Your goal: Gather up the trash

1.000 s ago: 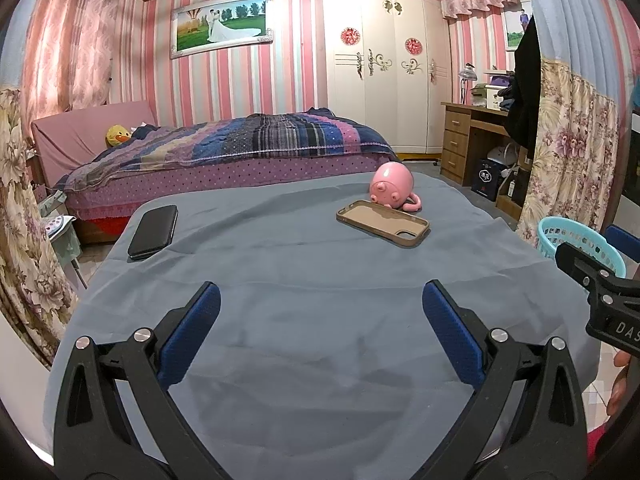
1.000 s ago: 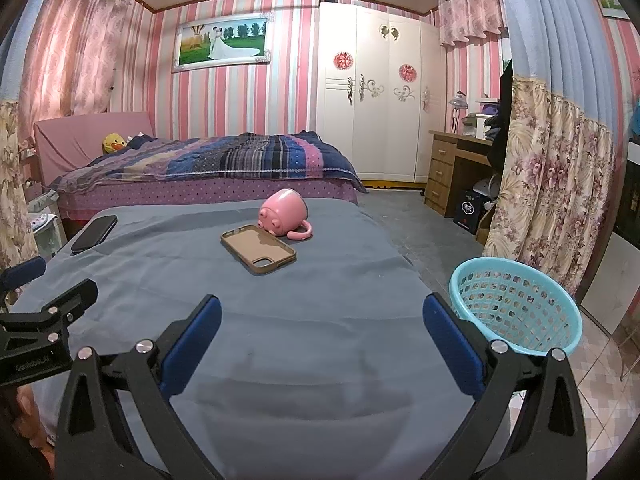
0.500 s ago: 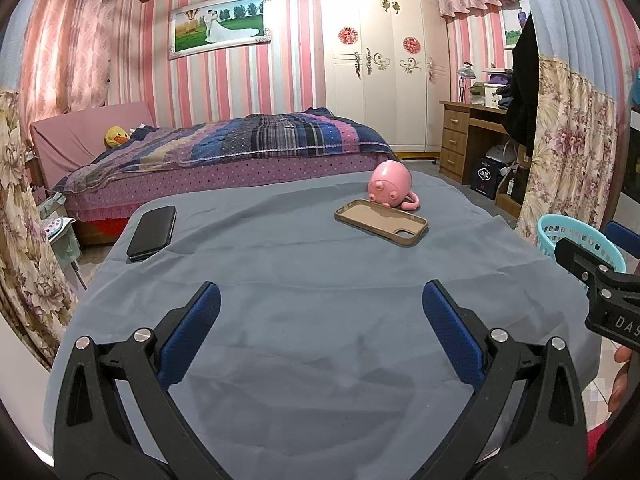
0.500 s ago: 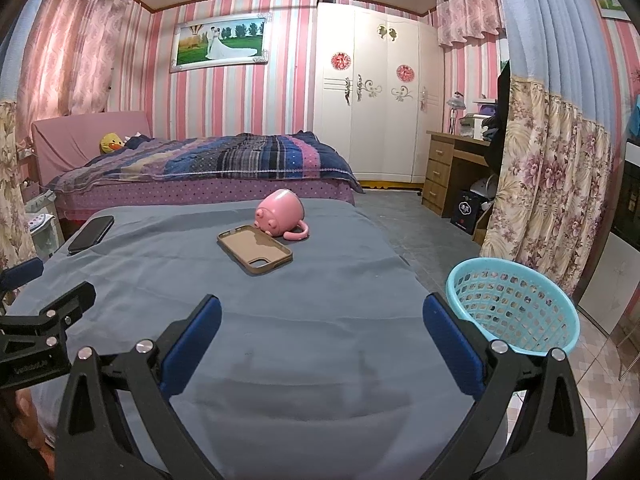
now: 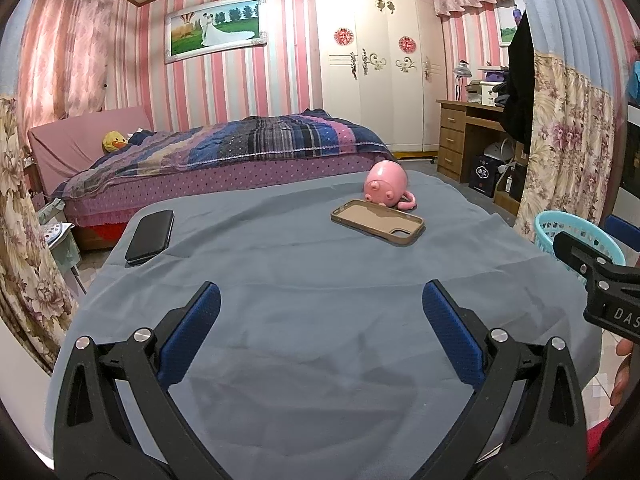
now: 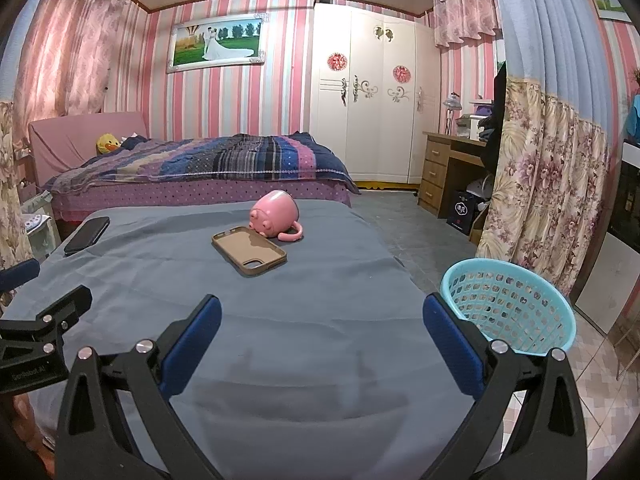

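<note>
Right wrist view: tan rubbery phone case lies flat, hollow side up, touching pink pig-faced mug; left gripper and right gripper both gape wide, empty.

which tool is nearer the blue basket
Right. The right tool hangs open with the blue basket just past its right finger; the left tool sits open farther left over the grey cloth.

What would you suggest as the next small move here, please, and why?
Probably ease the right tool forward toward the phone case. Both tools are open and empty over the grey cloth, the case lies flat against the tipped pink mug, and the basket stands on the floor to the right. No obvious trash shows, so the case is only a guess.
</note>
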Motion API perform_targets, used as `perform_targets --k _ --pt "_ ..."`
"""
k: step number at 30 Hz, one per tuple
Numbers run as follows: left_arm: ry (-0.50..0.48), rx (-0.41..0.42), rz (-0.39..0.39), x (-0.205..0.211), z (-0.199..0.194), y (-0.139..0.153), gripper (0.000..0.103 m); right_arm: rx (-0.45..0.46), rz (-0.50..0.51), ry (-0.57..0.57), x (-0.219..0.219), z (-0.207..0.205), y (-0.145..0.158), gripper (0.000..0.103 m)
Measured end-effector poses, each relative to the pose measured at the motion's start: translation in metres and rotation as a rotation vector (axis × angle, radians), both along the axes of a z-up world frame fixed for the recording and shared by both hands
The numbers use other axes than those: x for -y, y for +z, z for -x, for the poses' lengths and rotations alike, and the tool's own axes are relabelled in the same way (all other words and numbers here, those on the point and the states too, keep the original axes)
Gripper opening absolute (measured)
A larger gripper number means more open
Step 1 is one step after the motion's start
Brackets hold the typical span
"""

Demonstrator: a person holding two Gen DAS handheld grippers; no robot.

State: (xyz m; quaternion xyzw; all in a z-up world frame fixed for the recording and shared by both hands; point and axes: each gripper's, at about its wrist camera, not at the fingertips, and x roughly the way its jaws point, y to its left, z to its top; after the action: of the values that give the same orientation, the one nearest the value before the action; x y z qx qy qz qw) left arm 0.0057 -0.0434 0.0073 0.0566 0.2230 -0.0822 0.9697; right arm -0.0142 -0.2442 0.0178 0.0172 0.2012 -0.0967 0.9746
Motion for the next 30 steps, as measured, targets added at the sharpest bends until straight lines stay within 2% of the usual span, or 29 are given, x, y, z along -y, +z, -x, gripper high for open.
perform_targets --k 30 --pt "0.001 -0.002 -0.002 0.0 0.0003 0.0002 0.098 0.003 0.007 0.0 0.0009 0.0016 0.0015 0.098"
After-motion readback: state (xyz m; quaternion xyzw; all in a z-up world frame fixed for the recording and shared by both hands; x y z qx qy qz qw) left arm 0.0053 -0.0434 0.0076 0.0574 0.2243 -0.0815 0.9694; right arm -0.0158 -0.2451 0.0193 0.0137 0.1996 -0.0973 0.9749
